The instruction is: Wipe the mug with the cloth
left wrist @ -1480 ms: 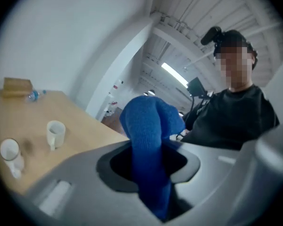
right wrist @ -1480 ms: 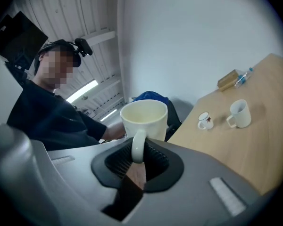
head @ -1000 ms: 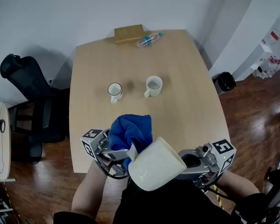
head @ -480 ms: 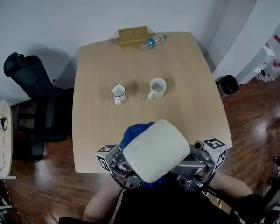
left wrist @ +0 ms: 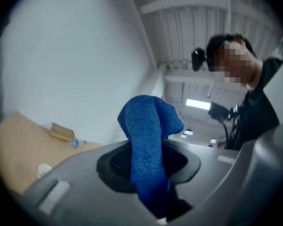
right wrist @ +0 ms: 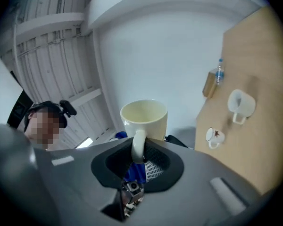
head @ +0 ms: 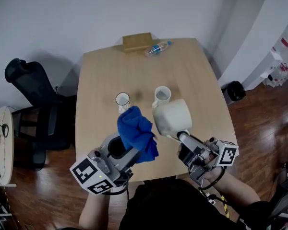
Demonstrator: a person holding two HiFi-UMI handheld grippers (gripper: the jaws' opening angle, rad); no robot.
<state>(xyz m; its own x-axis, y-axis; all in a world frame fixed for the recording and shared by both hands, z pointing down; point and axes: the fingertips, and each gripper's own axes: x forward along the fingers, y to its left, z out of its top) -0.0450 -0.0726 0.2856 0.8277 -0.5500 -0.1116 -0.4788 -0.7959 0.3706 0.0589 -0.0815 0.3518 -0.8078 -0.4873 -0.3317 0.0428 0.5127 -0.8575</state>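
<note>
From the head view I see both grippers held over the near edge of the table. The left gripper points away from me and slightly right, its marker cube low at the left. The right gripper points away and to the left, its cube at the right. The blue cloth bunches up out of the left gripper. The cream mug sits at the tip of the right one, tilted, showing only its outer wall. Cloth and mug hang just beside each other above the table; I cannot tell whether they touch.

The gripper views settle the grips. In the left gripper view the jaws are clamped on the lower end of the cloth, and the rest stands up in a thick fold. In the right gripper view the jaws are pinched on the mug's handle, and I can look partly into its pale mouth, which the head view hides.

Farther out on the table stand a small mug with a dark rim and a white mug, near each other. A water bottle lies beside a wooden block at the far edge. A black office chair stands left of the table.
</note>
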